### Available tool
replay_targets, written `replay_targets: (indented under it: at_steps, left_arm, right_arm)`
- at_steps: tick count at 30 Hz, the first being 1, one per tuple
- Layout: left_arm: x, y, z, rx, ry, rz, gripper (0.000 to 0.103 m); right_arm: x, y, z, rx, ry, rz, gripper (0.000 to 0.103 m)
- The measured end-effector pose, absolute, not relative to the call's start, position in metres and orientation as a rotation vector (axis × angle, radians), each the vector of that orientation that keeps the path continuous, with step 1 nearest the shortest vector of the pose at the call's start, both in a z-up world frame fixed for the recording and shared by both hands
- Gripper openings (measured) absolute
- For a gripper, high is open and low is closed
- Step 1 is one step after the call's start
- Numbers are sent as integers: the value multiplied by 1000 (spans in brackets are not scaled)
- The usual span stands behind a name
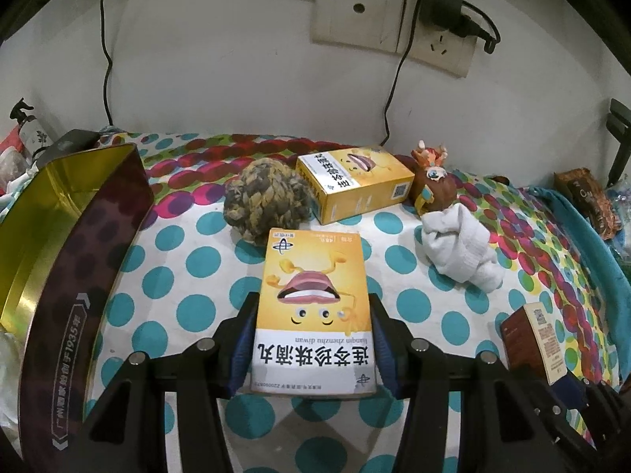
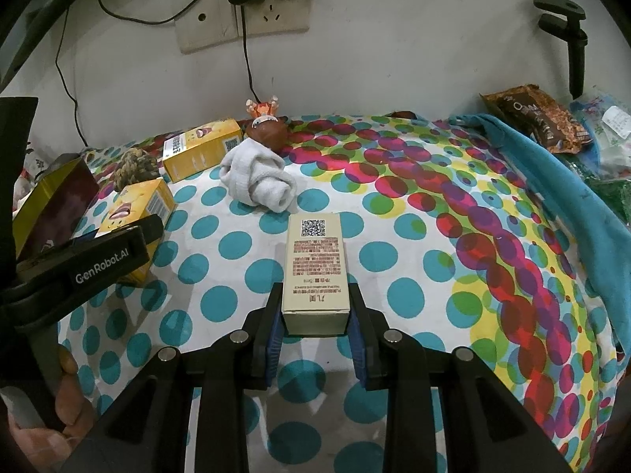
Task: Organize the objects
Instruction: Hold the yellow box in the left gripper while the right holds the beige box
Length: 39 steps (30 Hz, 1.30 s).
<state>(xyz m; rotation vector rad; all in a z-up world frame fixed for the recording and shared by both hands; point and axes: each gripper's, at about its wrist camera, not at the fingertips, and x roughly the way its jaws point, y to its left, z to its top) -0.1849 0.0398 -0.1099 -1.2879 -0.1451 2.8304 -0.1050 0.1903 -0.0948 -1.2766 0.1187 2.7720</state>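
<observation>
cut off: tin box (image 1: 59, 244) by left edge | hidden: small brown box (image 1: 532, 339), base behind gripper arm

Left gripper (image 1: 311, 327) and right gripper (image 2: 315, 315) both angle downward, jaws clamped; a hand (image 2: 67, 402), apparently the left, grips near-left.

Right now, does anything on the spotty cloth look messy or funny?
Mostly the white sock: it lies crumpled in a lump against the brown toy. The loose yellow box sits crooked. Nothing looks spilled or broken.
</observation>
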Motion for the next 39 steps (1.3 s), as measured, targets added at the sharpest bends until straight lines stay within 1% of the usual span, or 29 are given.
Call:
replay_targets:
  at_steps: [6, 15, 39]
  left_arm:
    - [-184, 38, -107, -1271, -149, 2849, 54]
    - [-183, 48, -107, -1267, -49, 2863, 54]
    - [-183, 43, -109, -1274, -85, 2869, 54]
  right_arm:
    - [-105, 190, -95, -1269, 112, 2766, 28]
    - [-106, 192, -95, -1267, 117, 2763, 28]
    - [-108, 193, -95, -1269, 126, 2743, 28]
